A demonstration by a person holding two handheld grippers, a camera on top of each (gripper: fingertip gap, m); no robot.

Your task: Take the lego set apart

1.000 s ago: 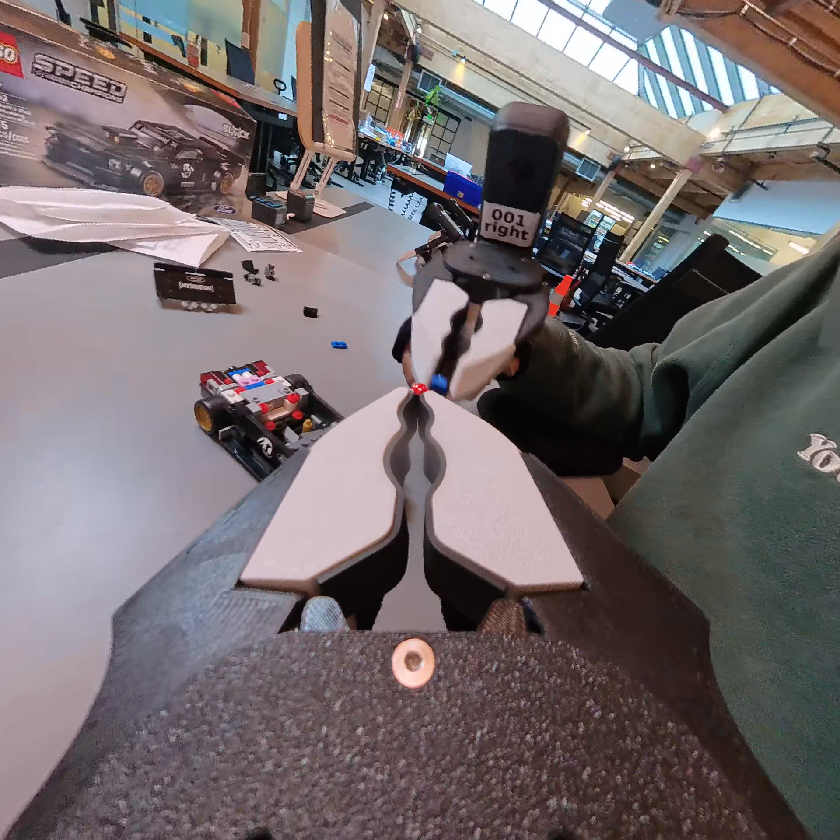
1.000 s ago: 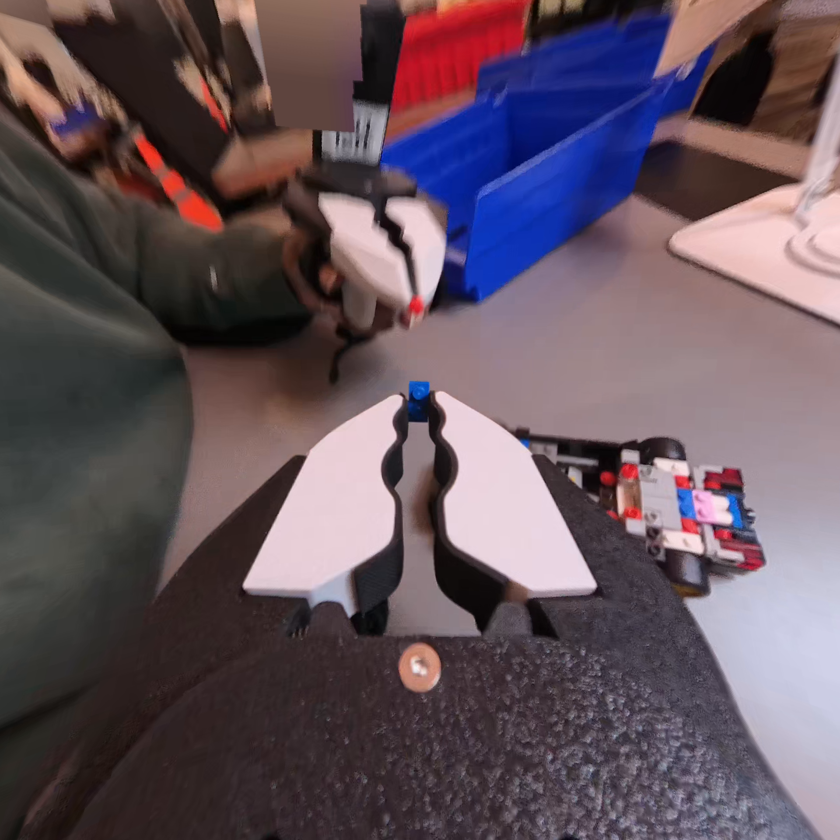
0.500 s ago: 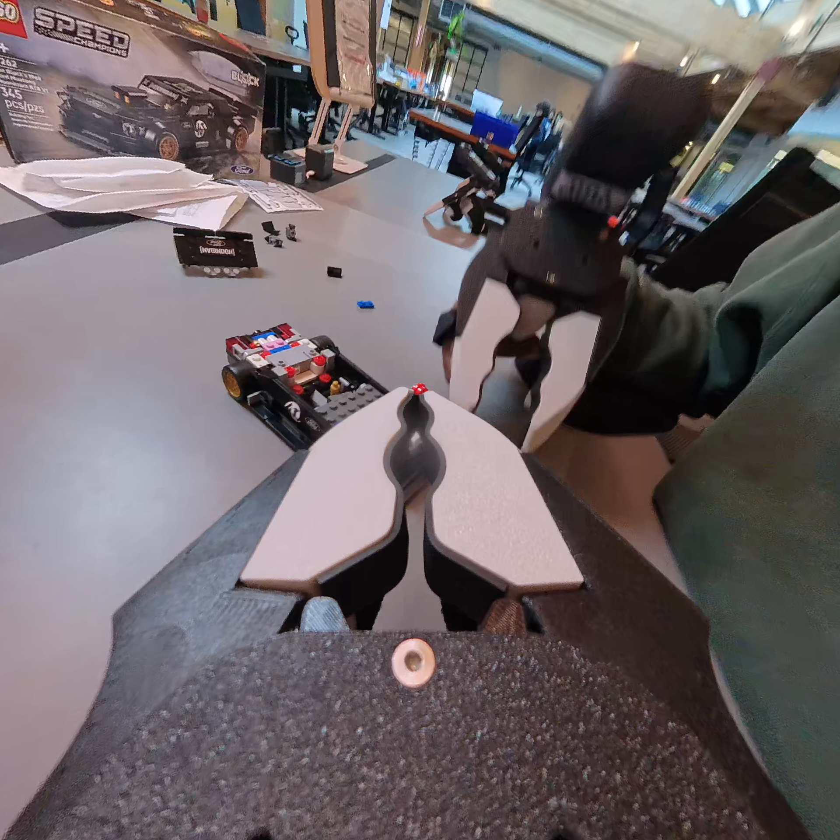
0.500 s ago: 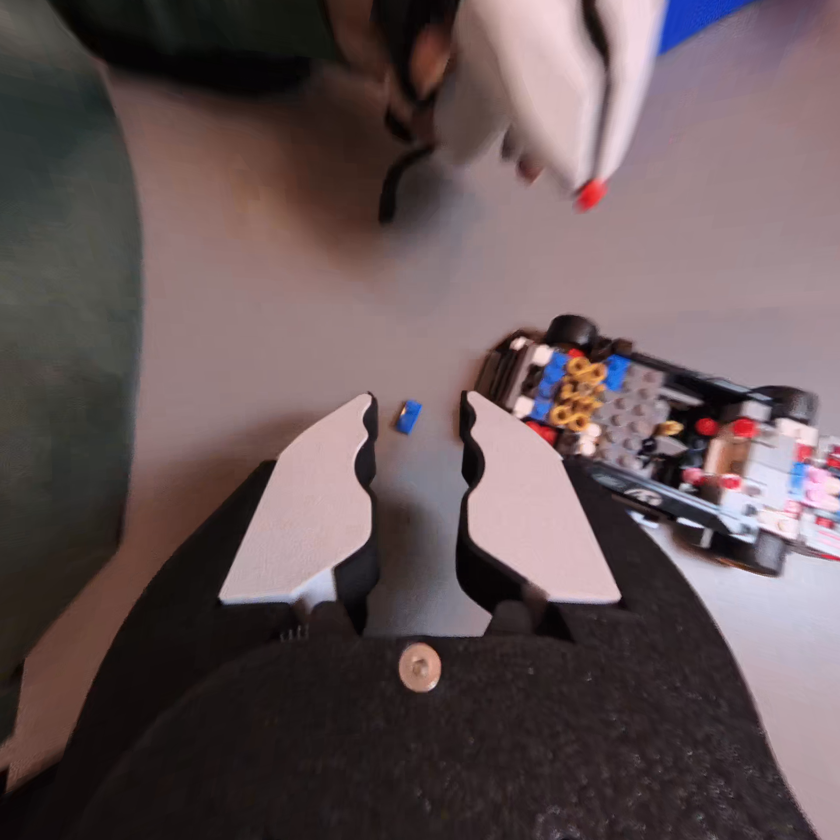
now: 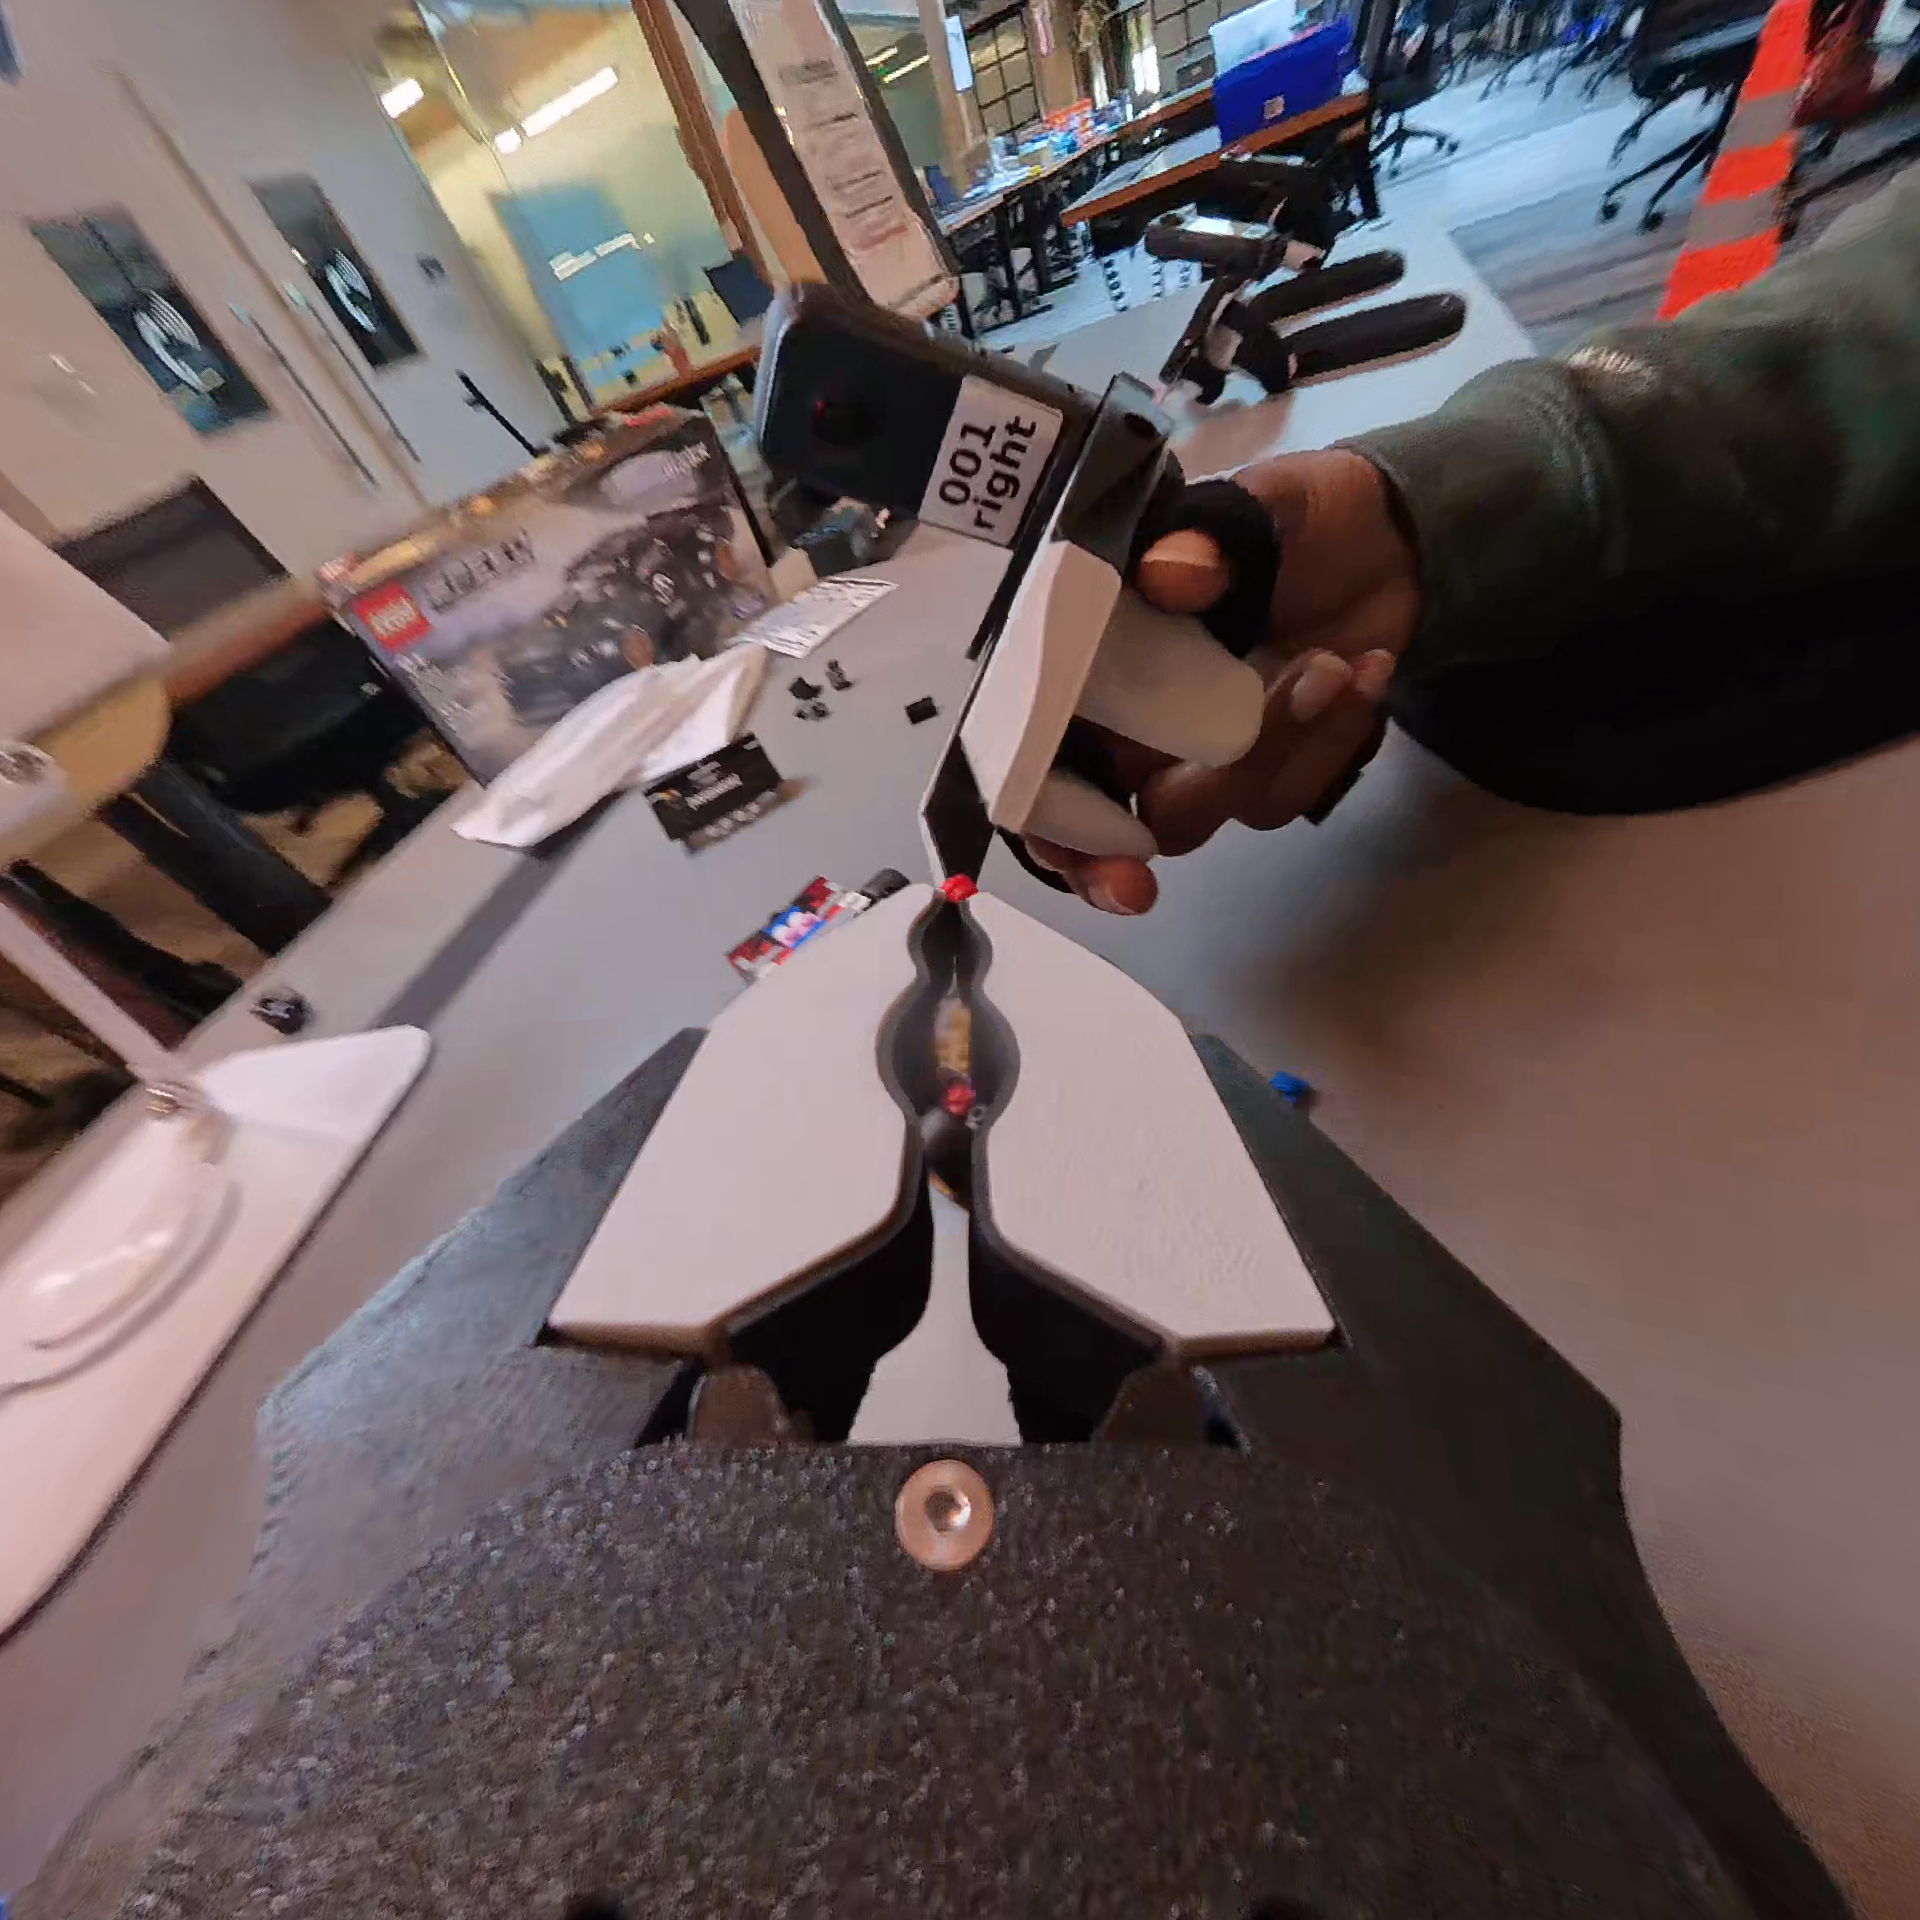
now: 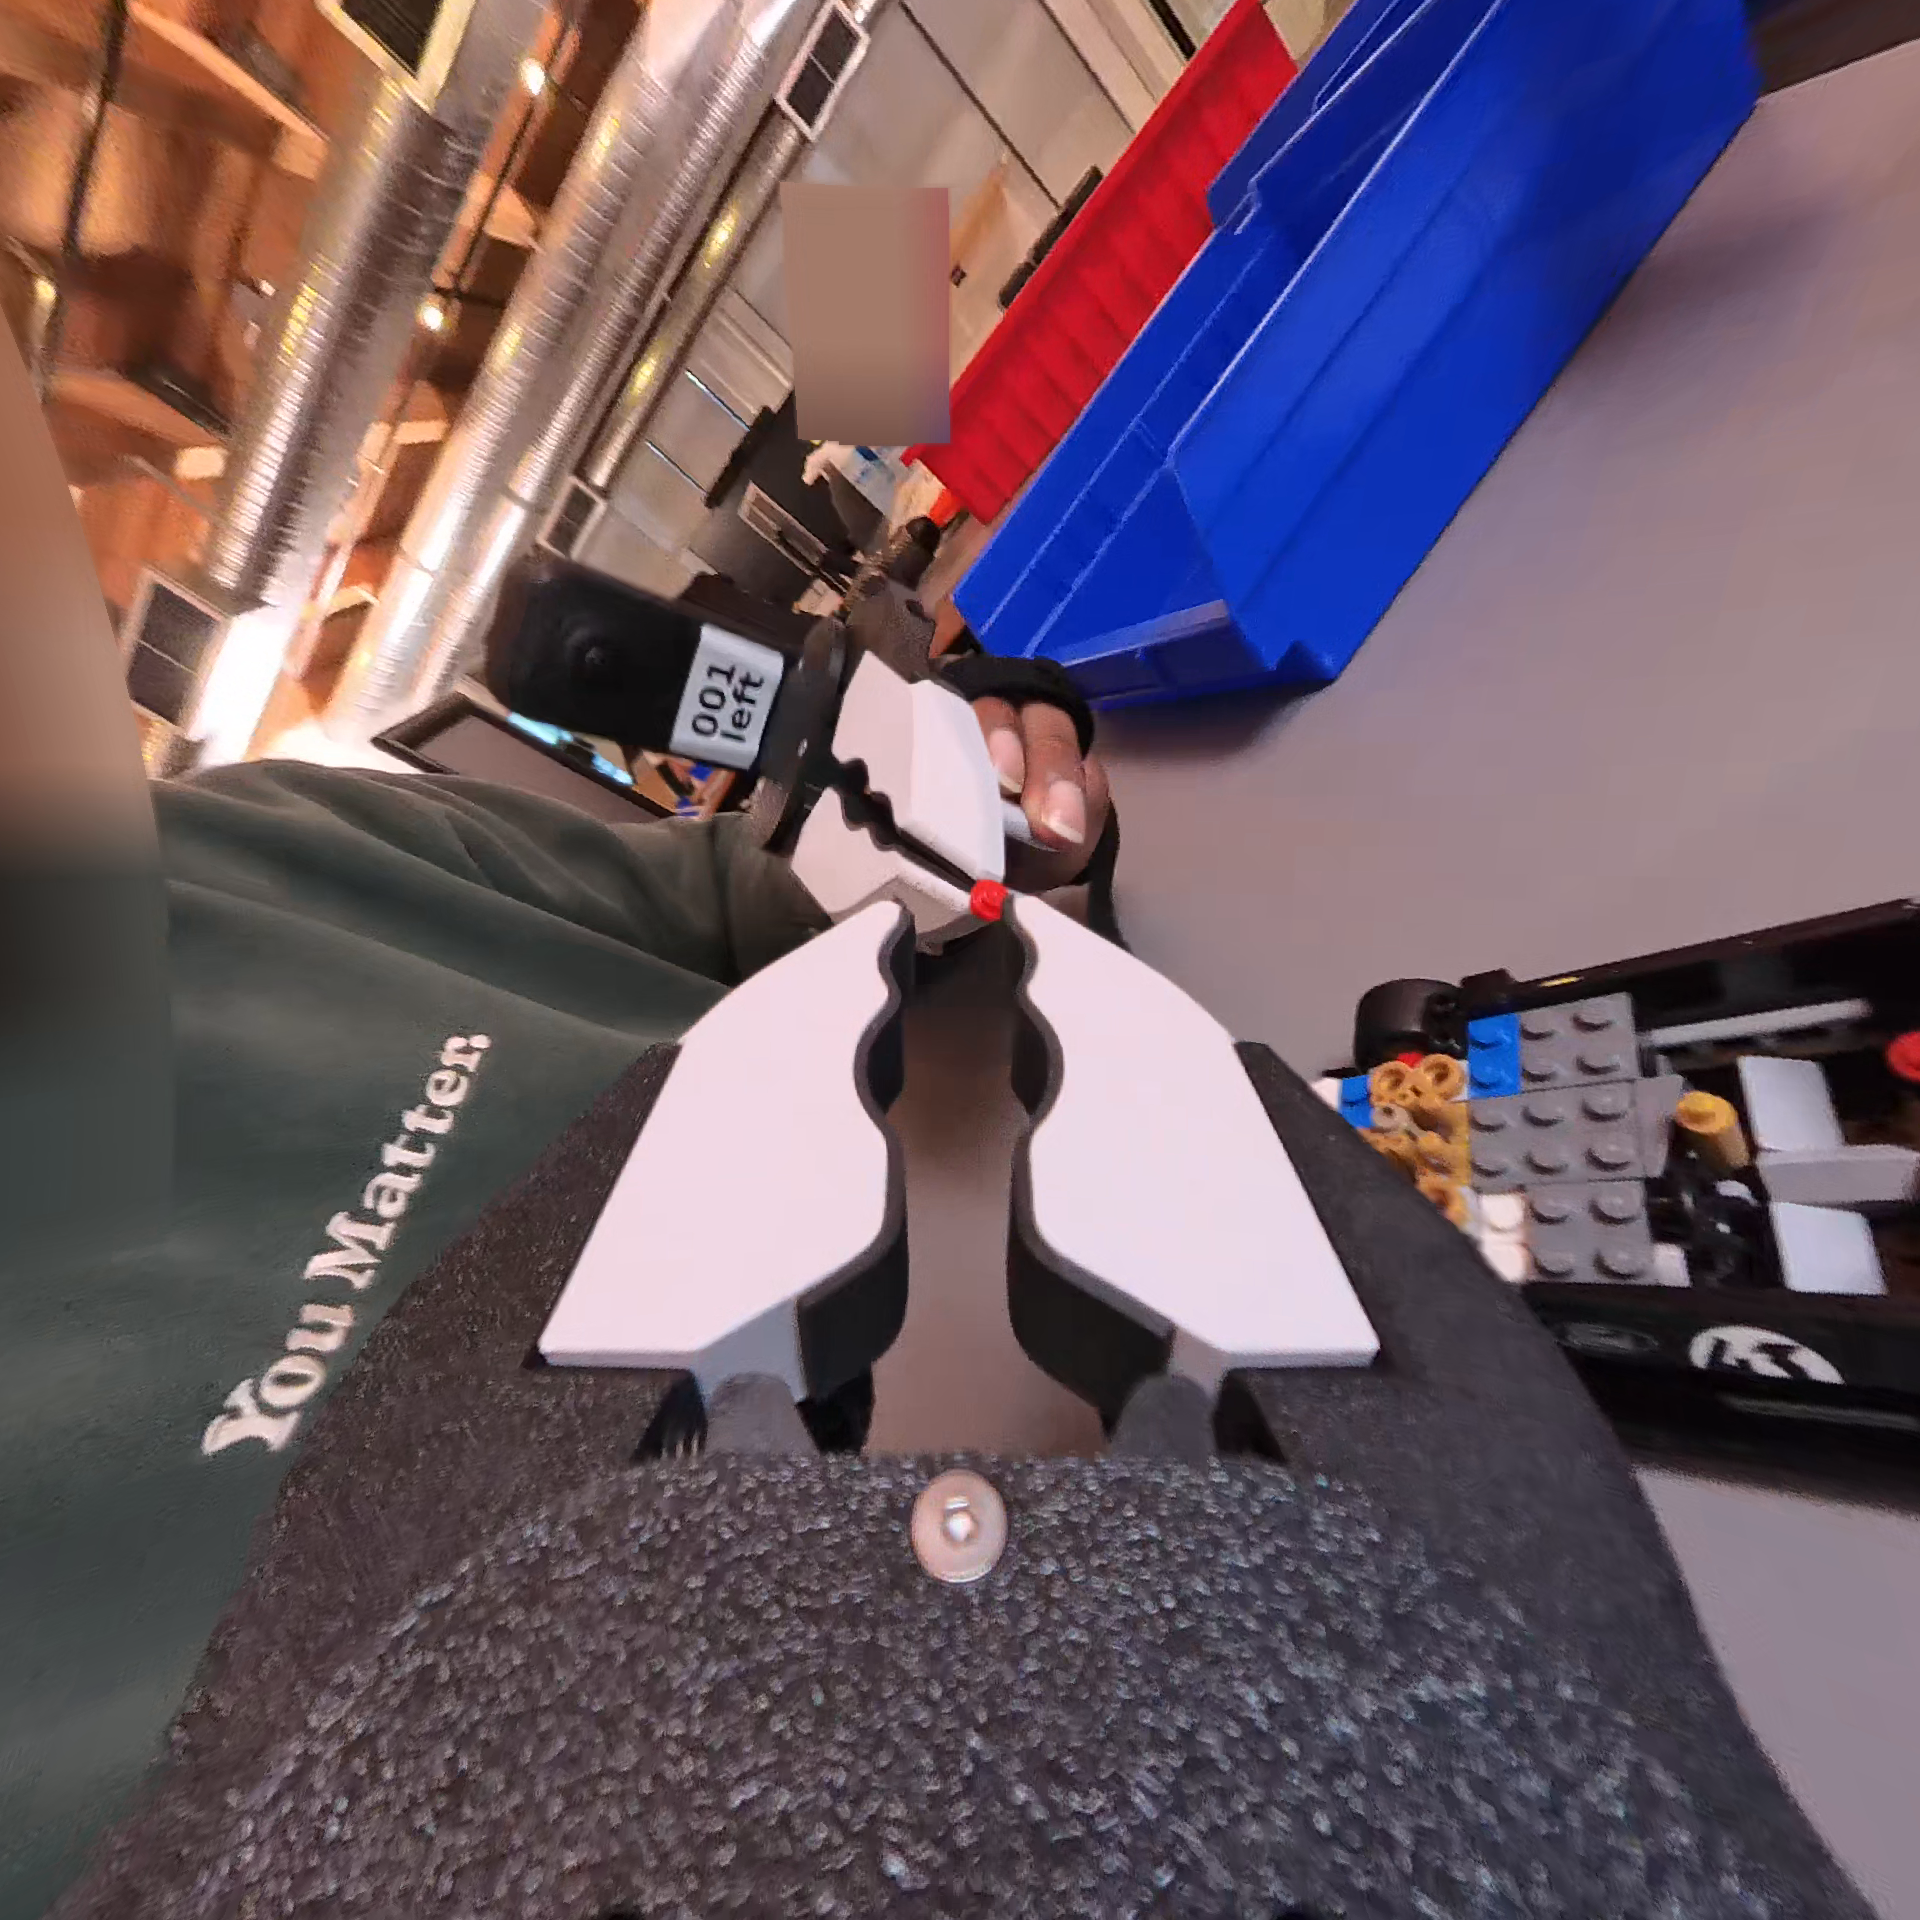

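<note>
My left gripper (image 5: 956,896) is shut on a tiny red lego piece (image 5: 957,887) at its fingertips. My right gripper (image 6: 961,920) is open, and its tips stand on either side of that red piece (image 6: 987,900) without closing on it. In the left wrist view the right gripper (image 5: 951,854) comes down from above and meets the red piece tip to tip. The half-stripped black lego car (image 6: 1662,1164) lies on the grey table to the right of the right gripper. In the left wrist view the car (image 5: 800,925) is mostly hidden behind my left fingers.
A small blue piece (image 5: 1288,1083) lies on the table right of the left gripper. The lego box (image 5: 561,592), a white bag (image 5: 623,738), a black plate part (image 5: 717,795) and loose black bits (image 5: 821,691) lie farther off. Blue bins (image 6: 1351,416) stand behind. Only a small space, under 4 cm, lies between the two pairs of fingers. Left tips and right tips are each some 15 cm from the car (image 5: 800,925).
The right gripper opened and dropped its blue piece on the table, then rose with open jaws to the red piece. The left gripper stayed shut on the red piece and turned.
</note>
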